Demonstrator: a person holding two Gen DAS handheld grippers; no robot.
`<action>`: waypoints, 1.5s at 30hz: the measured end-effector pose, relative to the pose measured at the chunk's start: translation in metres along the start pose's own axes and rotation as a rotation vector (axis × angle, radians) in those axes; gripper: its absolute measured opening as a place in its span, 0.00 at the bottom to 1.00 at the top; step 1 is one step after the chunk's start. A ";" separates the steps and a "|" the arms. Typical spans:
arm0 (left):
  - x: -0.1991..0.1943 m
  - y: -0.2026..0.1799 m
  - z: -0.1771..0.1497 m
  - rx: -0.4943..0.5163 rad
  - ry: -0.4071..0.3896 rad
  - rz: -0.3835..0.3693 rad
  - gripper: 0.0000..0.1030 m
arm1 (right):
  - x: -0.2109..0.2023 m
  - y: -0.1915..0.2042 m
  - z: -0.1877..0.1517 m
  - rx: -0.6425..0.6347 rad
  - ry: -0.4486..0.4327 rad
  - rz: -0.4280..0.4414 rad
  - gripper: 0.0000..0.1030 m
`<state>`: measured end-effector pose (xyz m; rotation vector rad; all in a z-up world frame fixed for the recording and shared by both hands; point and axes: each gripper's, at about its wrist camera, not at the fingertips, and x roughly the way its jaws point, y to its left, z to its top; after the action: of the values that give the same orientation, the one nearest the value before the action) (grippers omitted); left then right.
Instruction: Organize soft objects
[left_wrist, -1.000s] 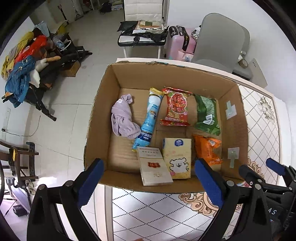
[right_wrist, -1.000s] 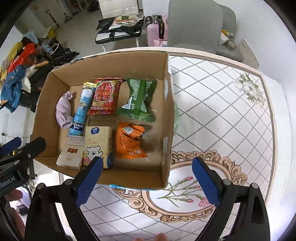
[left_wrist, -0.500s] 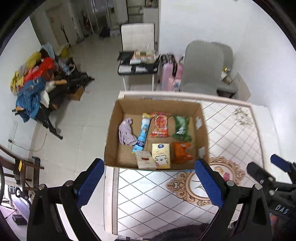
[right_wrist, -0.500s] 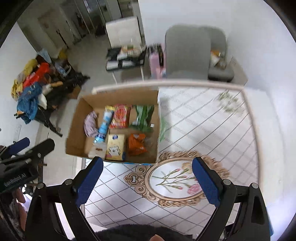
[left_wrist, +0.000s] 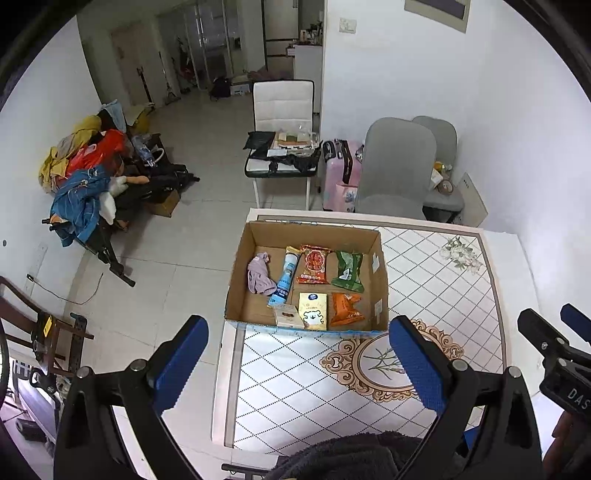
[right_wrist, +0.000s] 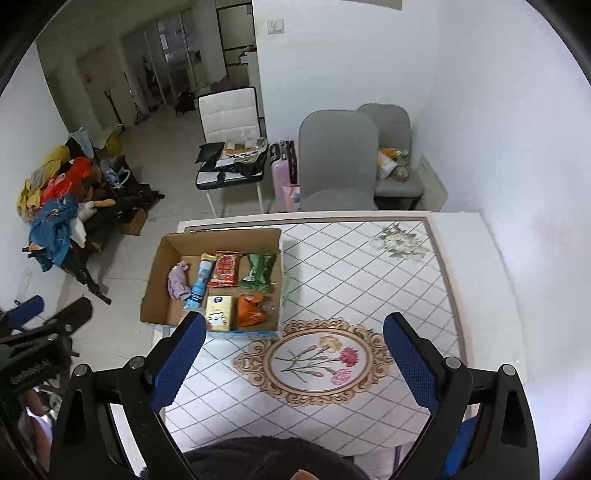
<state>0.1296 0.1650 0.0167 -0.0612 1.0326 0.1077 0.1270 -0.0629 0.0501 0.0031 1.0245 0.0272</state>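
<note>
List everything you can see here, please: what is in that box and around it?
cardboard box: one, brown, on table's left part
cloth: one, lilac, box's left
tube pack: one, blue, beside cloth
snack packs: three; red, green, orange; box's right
cartons: two, yellow and cream, box's front
table: one, white, diamond pattern
chairs: three, two grey, one white, behind table
suitcase: one, pink, between chairs
clothes pile: mixed colours, floor left
left tongs: blue pads, open, empty
right tongs: blue pads, open, empty
</note>
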 end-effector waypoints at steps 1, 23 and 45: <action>-0.003 -0.001 -0.001 0.003 -0.006 0.003 0.97 | -0.003 -0.001 0.000 -0.002 -0.003 -0.003 0.96; -0.011 -0.016 -0.008 0.029 -0.005 -0.008 0.97 | -0.011 0.001 0.003 -0.056 0.000 0.000 0.96; -0.009 -0.004 -0.003 -0.006 -0.005 -0.014 0.97 | -0.010 0.004 0.008 -0.045 -0.016 -0.017 0.96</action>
<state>0.1229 0.1598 0.0229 -0.0737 1.0269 0.0982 0.1290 -0.0592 0.0628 -0.0463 1.0079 0.0343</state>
